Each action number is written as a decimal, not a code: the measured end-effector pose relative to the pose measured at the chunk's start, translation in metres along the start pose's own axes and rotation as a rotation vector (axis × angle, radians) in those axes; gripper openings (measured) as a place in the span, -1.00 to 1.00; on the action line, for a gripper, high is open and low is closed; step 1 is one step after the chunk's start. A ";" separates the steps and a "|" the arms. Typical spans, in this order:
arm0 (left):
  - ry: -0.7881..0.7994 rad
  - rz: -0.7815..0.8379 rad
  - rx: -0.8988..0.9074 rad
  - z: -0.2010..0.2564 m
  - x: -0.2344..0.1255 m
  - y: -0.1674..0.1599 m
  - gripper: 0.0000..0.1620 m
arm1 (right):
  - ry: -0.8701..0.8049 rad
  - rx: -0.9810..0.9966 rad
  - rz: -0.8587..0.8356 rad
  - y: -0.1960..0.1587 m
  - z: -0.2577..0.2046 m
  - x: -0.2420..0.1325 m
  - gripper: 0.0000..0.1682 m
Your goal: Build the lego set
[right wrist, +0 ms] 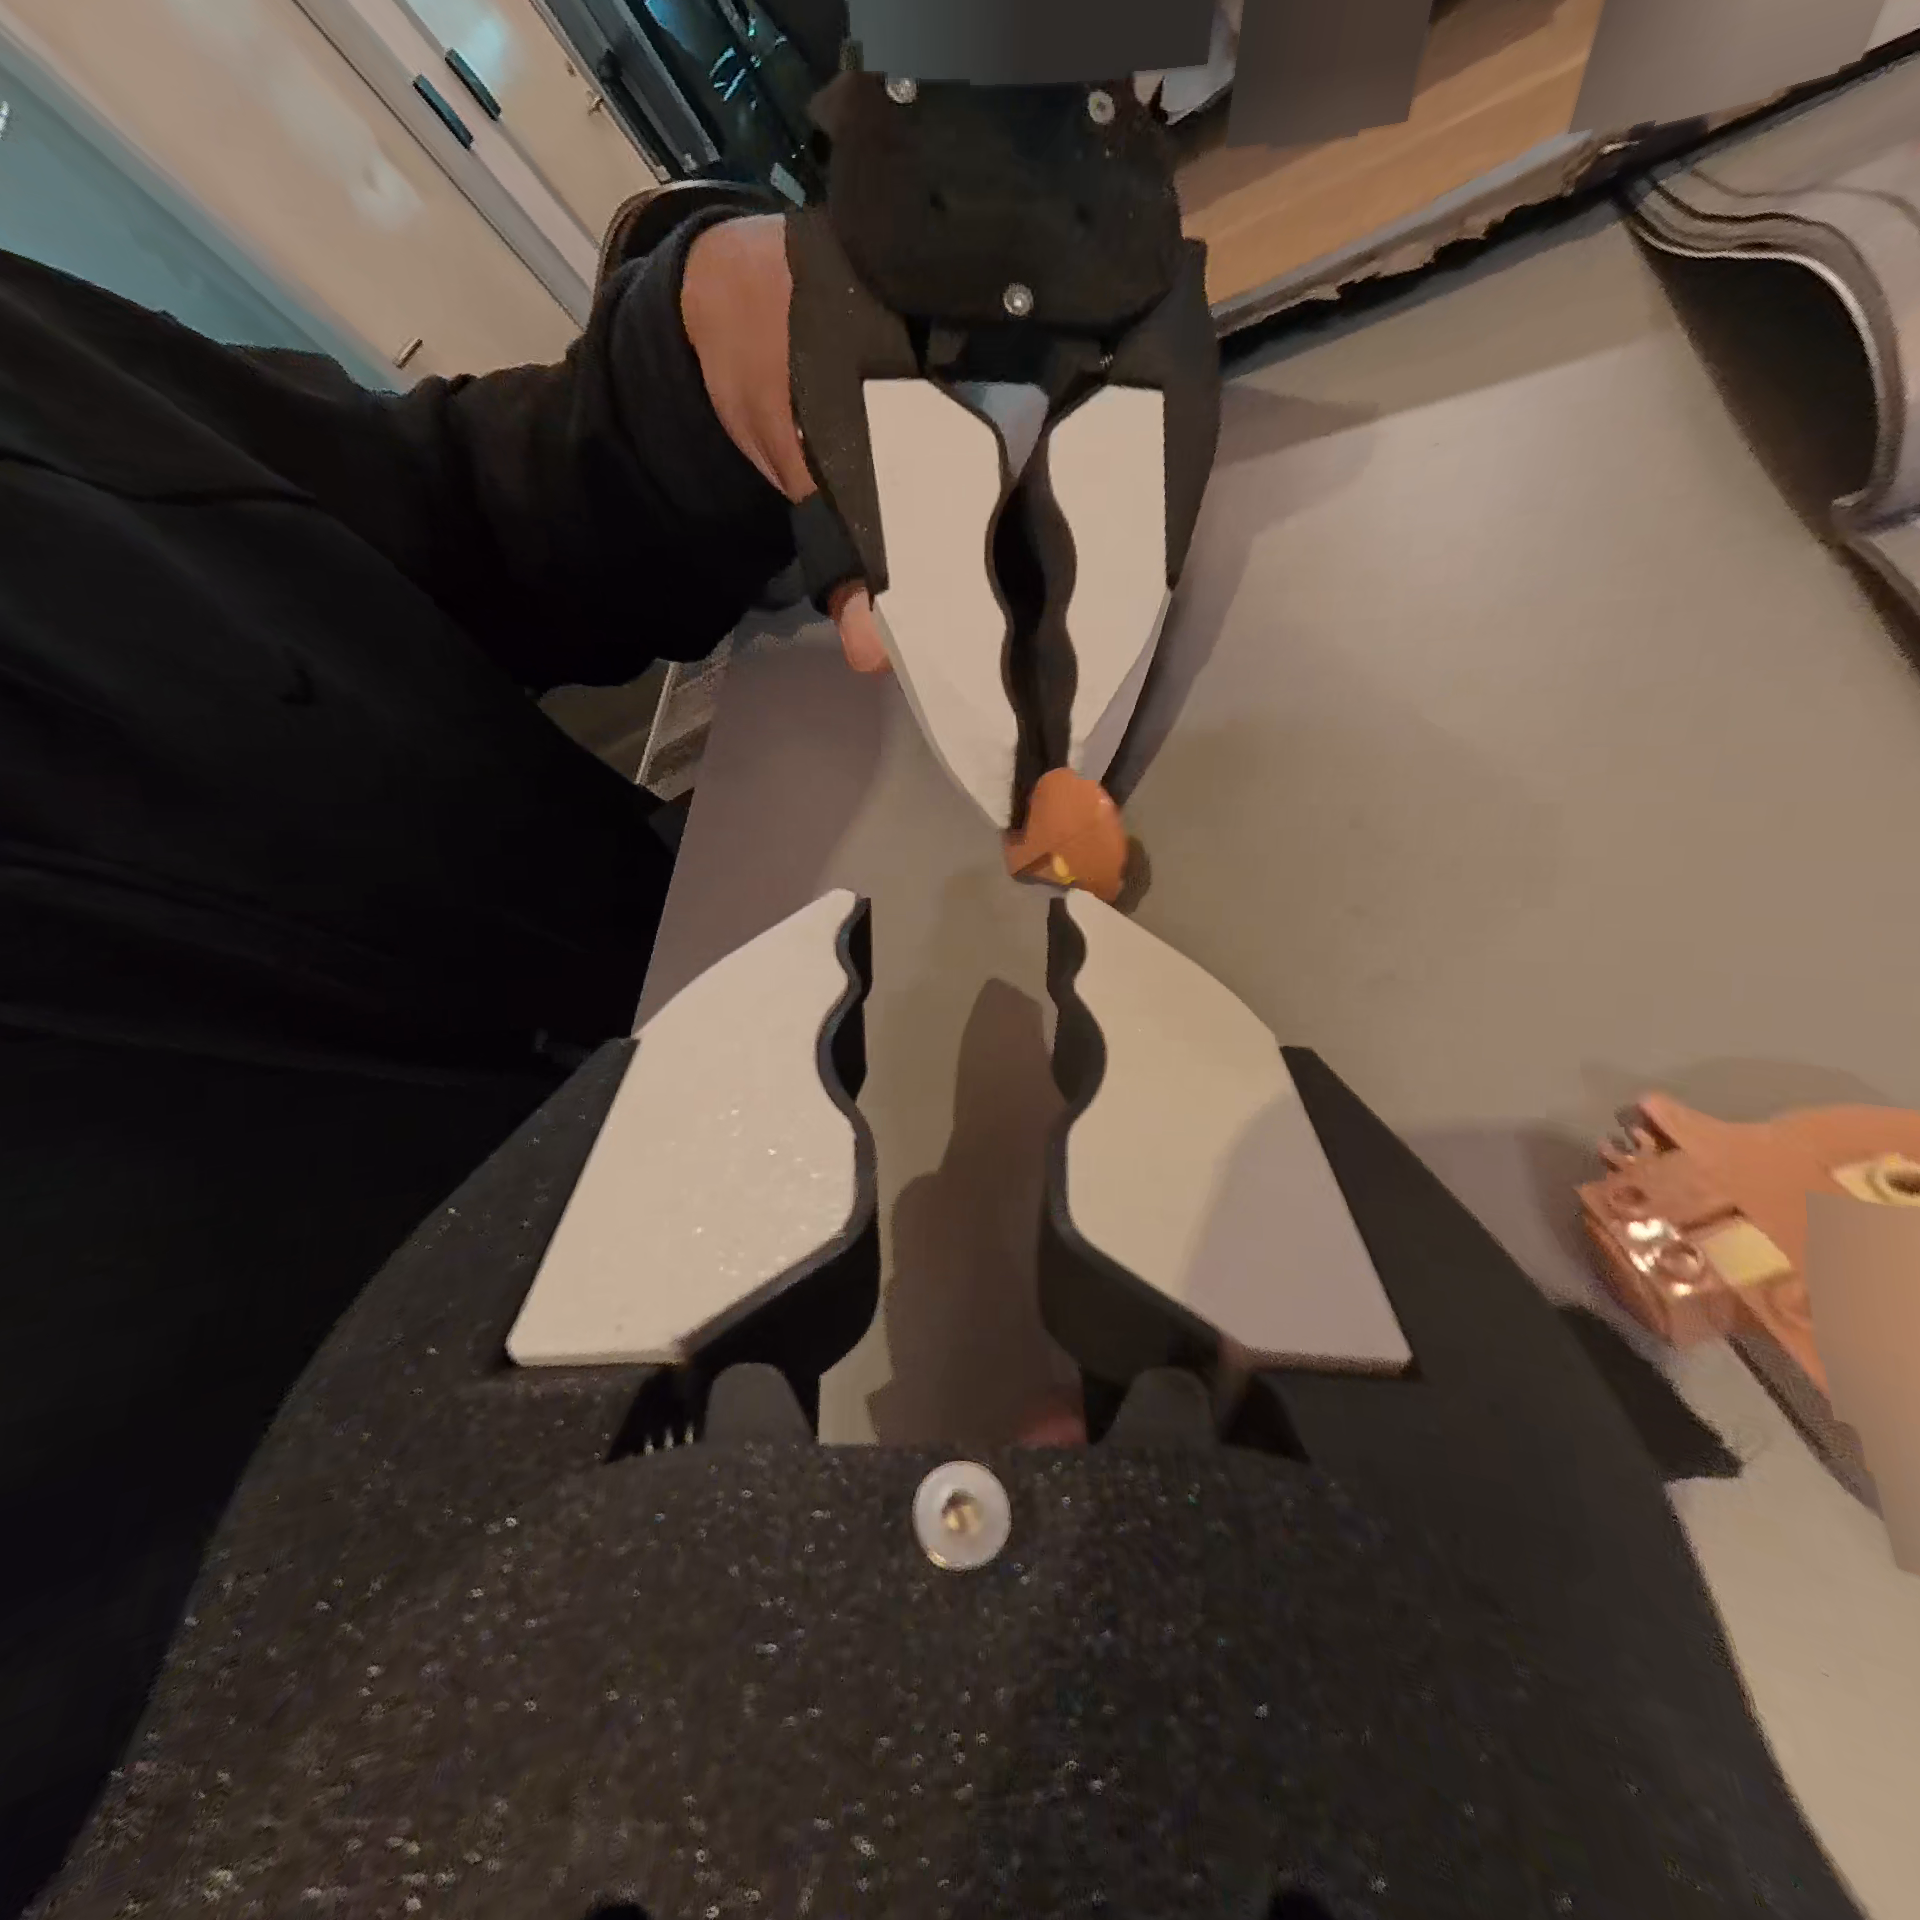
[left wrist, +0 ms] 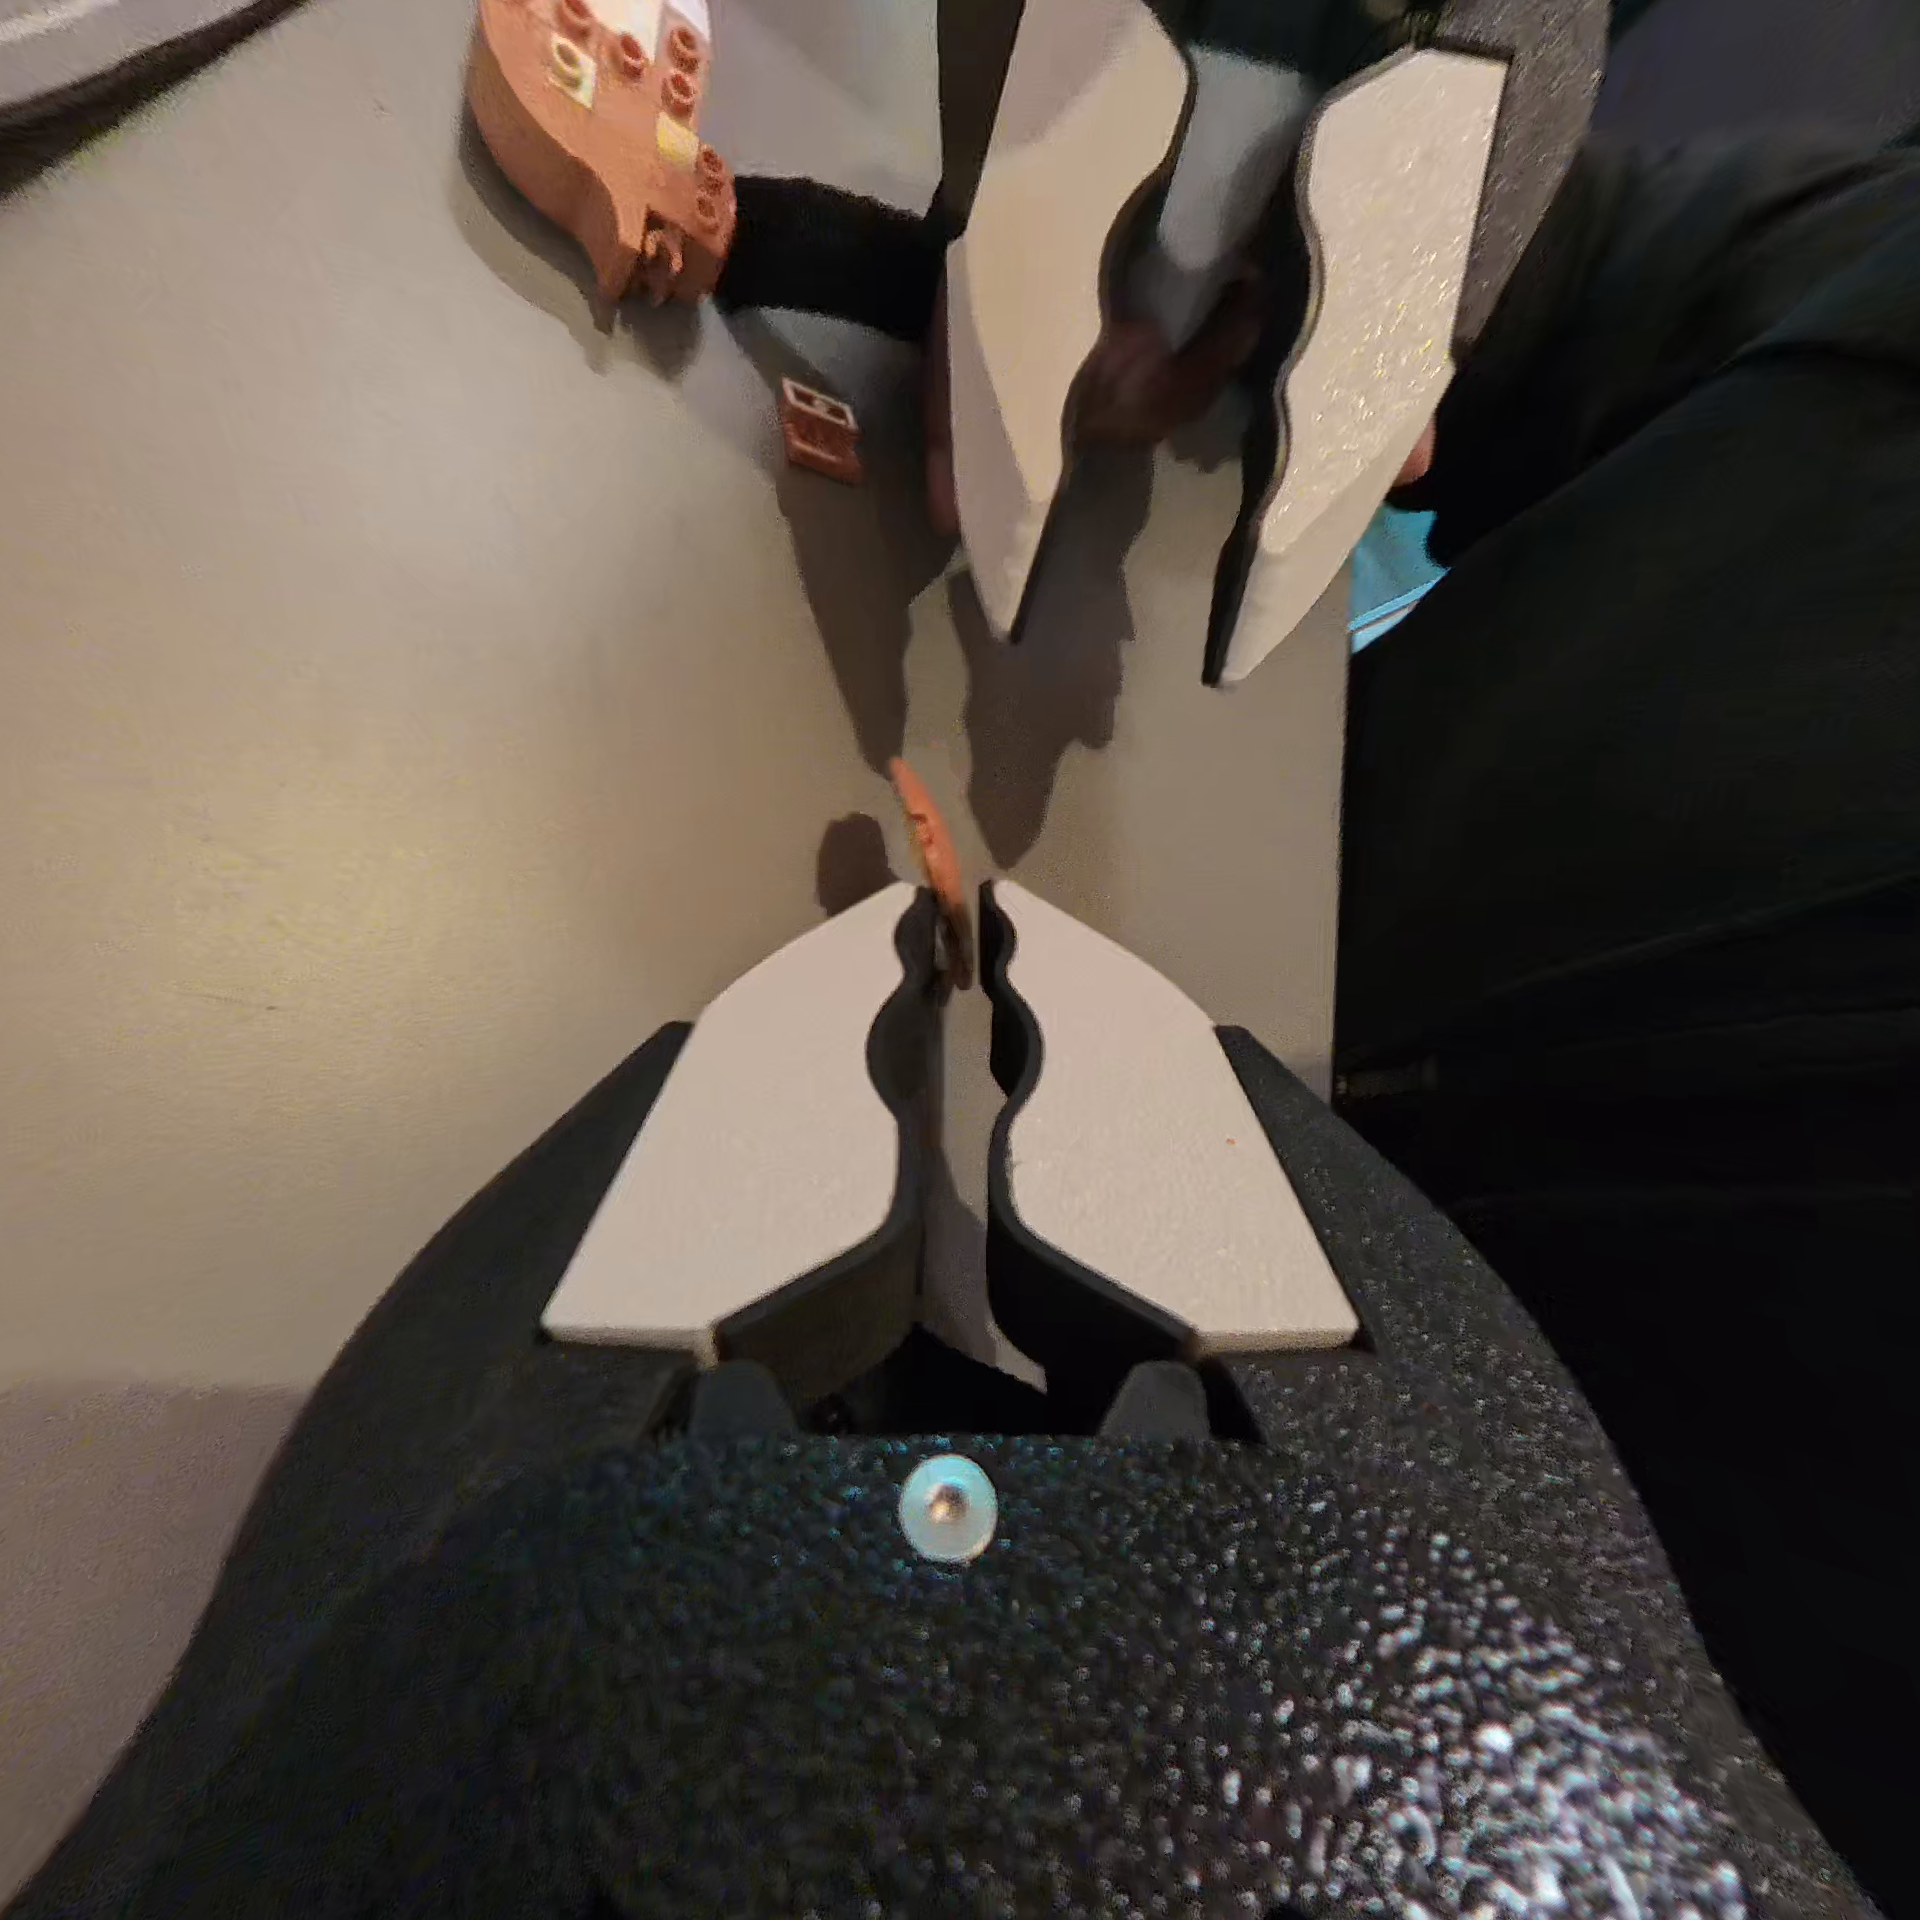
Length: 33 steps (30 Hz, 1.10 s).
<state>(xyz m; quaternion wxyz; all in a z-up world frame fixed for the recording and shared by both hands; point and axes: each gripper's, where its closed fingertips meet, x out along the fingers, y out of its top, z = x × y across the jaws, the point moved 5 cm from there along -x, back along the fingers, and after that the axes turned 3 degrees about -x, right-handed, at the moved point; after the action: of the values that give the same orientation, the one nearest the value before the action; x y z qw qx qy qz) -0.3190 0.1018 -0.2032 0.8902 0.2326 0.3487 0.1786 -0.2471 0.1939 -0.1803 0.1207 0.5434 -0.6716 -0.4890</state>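
On the grey desk (left wrist: 312, 831), the left gripper (left wrist: 951, 894) has its jaws squeezed tight on a small brown lego piece (left wrist: 935, 862). The right gripper (right wrist: 956, 914) is just beside that piece, jaws wide apart and holding nothing. The big brown lego build (right wrist: 1714, 1226) lies on the desk farther right.

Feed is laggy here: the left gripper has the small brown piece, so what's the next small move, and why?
Probably ease the open right gripper forward around the brown piece. The left gripper pinches it by one end, and the right fingertips sit just short of it, so it is presented for a handover.
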 end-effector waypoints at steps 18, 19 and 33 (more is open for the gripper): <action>0.354 0.237 0.330 0.017 -0.015 0.009 -0.57 | -0.355 -0.356 0.161 0.008 0.001 -0.053 -0.62; 0.389 0.298 0.374 0.019 -0.017 0.013 -0.53 | -0.436 -0.417 0.213 0.014 0.002 -0.062 -0.62; 0.189 1.306 0.638 0.071 -0.089 0.074 -0.29 | -0.696 -0.787 0.370 0.032 -0.024 -0.051 -0.72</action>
<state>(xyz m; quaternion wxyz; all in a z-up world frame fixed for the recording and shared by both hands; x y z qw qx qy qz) -0.3422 0.1000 -0.0695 0.4574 0.6247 0.2493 0.5817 -0.2311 0.2227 -0.1242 0.1696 0.1365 -0.5226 -0.8243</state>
